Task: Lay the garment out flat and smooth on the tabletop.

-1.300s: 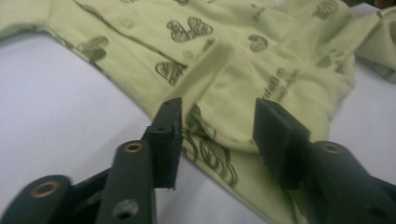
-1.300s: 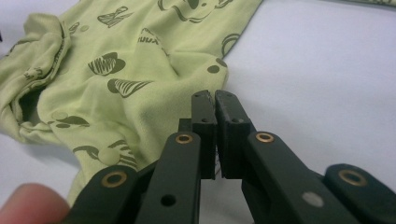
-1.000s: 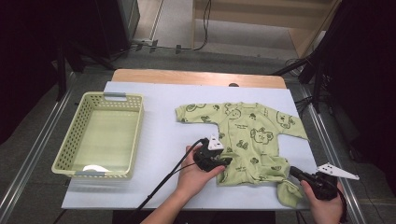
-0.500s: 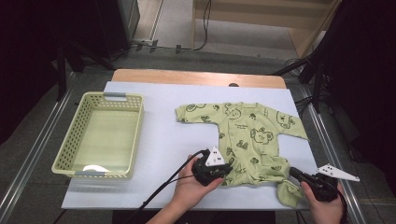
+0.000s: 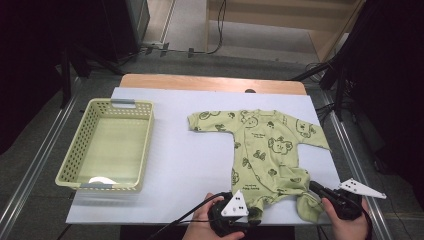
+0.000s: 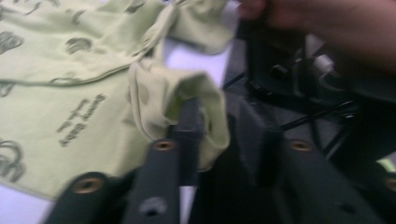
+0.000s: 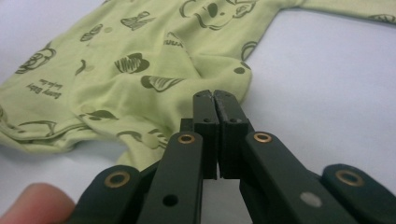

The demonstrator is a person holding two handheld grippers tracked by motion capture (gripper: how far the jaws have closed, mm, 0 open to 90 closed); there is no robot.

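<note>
Jaws of the left hand-held gripper (image 6: 219,126), just reopening, stand parted, one inside the romper (image 6: 93,60) foot cuff.

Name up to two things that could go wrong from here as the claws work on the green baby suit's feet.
1. The left claw has only a fold of one foot cuff draped over one jaw, jaws just reopening: it may slip off.
2. The right claw looks shut on the other foot at the table's near edge; a pull could drag the baby suit off.
</note>
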